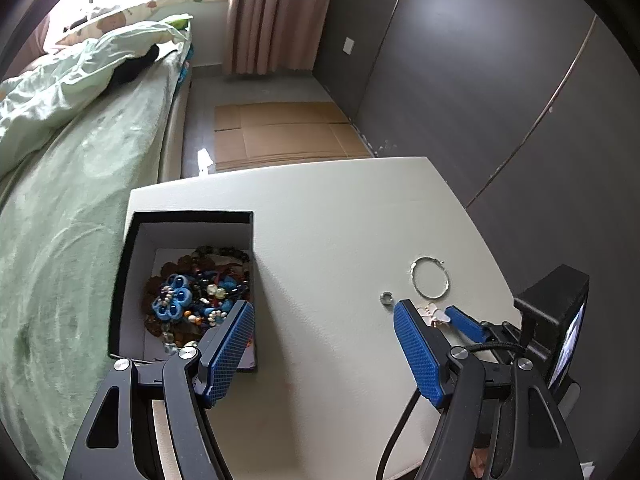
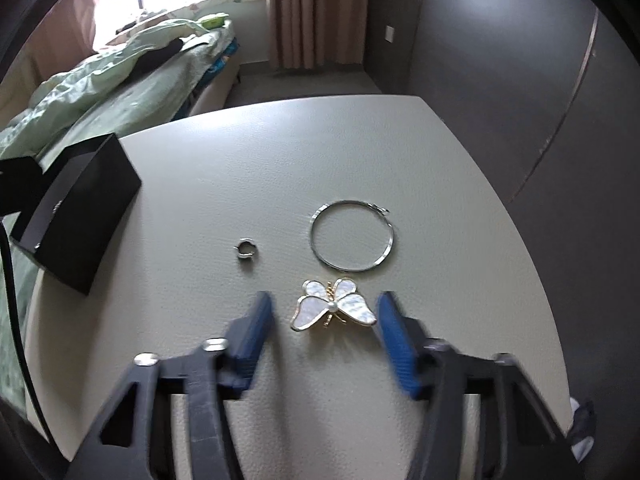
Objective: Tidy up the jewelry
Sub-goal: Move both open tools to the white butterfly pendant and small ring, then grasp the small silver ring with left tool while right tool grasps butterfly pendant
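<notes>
A black open box [image 1: 192,218] sits at the table's left, filled with beaded jewelry and a blue flower piece [image 1: 172,300]. It also shows in the right wrist view [image 2: 80,216]. On the table lie a white butterfly brooch [image 2: 334,306], a silver bangle [image 2: 352,236] and a small silver ring [image 2: 246,249]. My right gripper [image 2: 326,312] is open with its fingers on either side of the brooch. My left gripper [image 1: 324,320] is open and empty, its left finger over the box's near corner. The bangle [image 1: 430,278], ring [image 1: 386,298] and brooch [image 1: 434,314] show in the left wrist view too.
The off-white table [image 2: 240,160] stands beside a bed with green bedding [image 1: 80,200]. Flattened cardboard [image 1: 280,132] lies on the floor beyond. A dark wall [image 1: 500,80] runs along the right, with a pink curtain [image 1: 272,16] at the back.
</notes>
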Demonstrator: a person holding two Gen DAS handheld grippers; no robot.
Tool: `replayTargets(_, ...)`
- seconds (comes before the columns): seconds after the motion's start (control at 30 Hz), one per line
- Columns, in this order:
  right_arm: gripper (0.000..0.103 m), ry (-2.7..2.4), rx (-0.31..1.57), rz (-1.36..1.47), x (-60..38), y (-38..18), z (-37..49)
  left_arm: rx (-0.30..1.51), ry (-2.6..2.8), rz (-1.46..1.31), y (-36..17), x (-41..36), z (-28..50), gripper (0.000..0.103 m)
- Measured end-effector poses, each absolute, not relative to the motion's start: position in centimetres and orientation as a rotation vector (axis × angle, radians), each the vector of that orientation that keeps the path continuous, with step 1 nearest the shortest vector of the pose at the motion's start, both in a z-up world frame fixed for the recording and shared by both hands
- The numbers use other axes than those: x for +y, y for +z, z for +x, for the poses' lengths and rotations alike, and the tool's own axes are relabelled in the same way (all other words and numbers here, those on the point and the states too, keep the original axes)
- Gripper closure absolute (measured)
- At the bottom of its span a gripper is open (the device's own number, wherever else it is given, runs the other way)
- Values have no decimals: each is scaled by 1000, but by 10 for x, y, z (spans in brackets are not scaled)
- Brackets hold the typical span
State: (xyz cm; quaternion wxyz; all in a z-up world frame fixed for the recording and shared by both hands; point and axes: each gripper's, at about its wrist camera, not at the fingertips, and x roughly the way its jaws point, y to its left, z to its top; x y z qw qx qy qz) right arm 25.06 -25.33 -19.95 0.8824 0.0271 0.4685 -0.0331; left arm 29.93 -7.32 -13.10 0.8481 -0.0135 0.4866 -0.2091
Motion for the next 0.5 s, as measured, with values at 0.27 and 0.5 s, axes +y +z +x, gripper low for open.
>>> replayTargets(0.27, 61, 16, 945, 170, -282, -194, 237, 1044, -475, -12, -137, -101, 301, 29)
replayTargets(0.5, 61, 72, 920, 303, -323, -185, 224, 1074, -518, -6, -147, -132, 304, 37)
